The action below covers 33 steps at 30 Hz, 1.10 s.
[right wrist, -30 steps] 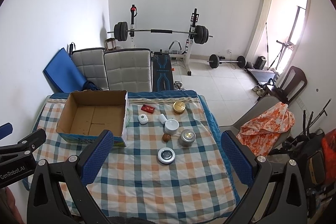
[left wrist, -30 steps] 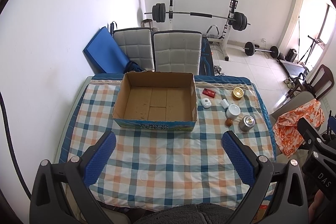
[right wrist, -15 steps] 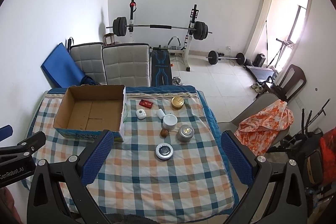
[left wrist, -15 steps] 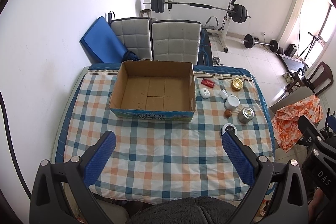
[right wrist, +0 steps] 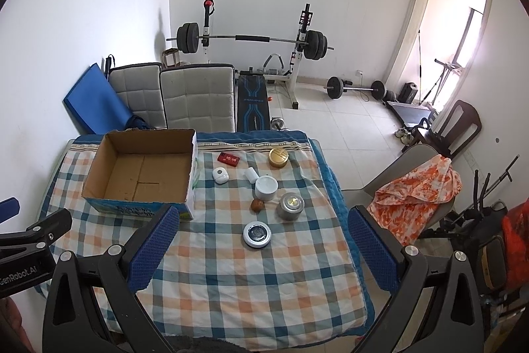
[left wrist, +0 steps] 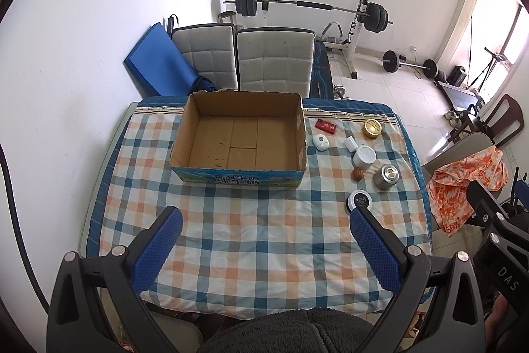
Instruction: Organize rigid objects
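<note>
An empty cardboard box (left wrist: 239, 134) (right wrist: 142, 172) sits at the back left of a checked tablecloth (left wrist: 251, 230). To its right lie several small items: a red flat case (right wrist: 228, 159), a gold tin (right wrist: 278, 157), a white oval device (right wrist: 220, 174), a white jar (right wrist: 266, 187), a brown nut-like ball (right wrist: 257, 205), a silver tin (right wrist: 290, 205) and a round black-and-white tin (right wrist: 257, 234). My left gripper (left wrist: 264, 248) and right gripper (right wrist: 263, 248) both hang open high above the table's near edge, holding nothing.
Two grey padded chairs (left wrist: 258, 62) and a blue mat (left wrist: 155, 62) stand behind the table. A barbell rack (right wrist: 251, 38) fills the back wall. A chair with orange cloth (right wrist: 416, 191) stands right of the table.
Both grippers have pulled back and risen, so the table and box look smaller and further off. Nothing on the table has moved.
</note>
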### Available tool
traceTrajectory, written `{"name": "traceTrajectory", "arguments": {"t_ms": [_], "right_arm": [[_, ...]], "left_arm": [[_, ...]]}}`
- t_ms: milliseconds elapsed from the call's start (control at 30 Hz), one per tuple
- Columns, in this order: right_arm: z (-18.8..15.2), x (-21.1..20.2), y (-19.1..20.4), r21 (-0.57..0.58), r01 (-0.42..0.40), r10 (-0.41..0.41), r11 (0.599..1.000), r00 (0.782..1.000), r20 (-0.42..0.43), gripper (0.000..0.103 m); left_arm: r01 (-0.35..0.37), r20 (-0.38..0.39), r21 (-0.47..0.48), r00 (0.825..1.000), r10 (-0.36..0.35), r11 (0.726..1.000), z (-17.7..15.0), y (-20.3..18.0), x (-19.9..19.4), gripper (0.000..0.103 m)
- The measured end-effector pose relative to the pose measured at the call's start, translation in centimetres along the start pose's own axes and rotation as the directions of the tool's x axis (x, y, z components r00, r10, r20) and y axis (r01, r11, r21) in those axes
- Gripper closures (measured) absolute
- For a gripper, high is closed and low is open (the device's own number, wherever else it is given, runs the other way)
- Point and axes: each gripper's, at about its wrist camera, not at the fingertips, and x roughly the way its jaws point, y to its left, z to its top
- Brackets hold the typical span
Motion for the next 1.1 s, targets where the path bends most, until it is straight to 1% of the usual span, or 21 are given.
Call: {"name": "traceTrajectory", "arguments": {"t_ms": [733, 833, 933, 1000, 1067, 1100], "right_arm": [[-0.2, 0.4, -0.4, 0.012, 0.007, -0.007, 1.000, 1.000, 0.001, 0.000], [-0.1, 1.4, -0.7, 0.026, -0.008, 0.009, 1.000, 1.000, -0.026, 0.000], [0.0, 3.5, -1.6, 0.052, -0.026, 0.030, 0.998, 0.996, -0.082, 0.000], [0.3, 6.1, -3.0, 0.081, -0.028, 0.039, 0.996, 0.990, -0.137, 0.000], [0.4, 9.3, -4.6, 0.109, -0.016, 0.037, 0.994, 0.980, -0.195, 0.000], [0.3, 11.2, -5.5, 0.123, -0.008, 0.036, 0.992, 0.973, -0.229, 0.000]], "left_arm": [[0.000, -0.005, 0.001, 1.000, 0.000, 1.000, -0.3, -0.1, 0.2, 0.000], [0.004, -0.009, 0.006, 1.000, -0.004, 1.000, -0.2, -0.6, 1.0, 0.000], [0.021, -0.034, 0.020, 0.999, -0.020, 1.000, 0.5, -1.9, 3.1, 0.000], [0.027, -0.063, 0.032, 0.998, -0.025, 0.999, 1.6, -3.2, 5.2, 0.000], [0.055, -0.106, 0.050, 0.993, -0.049, 0.997, 2.5, -5.1, 8.4, 0.000], [0.054, -0.128, 0.063, 0.991, -0.046, 0.997, 3.0, -6.0, 10.0, 0.000]]}}
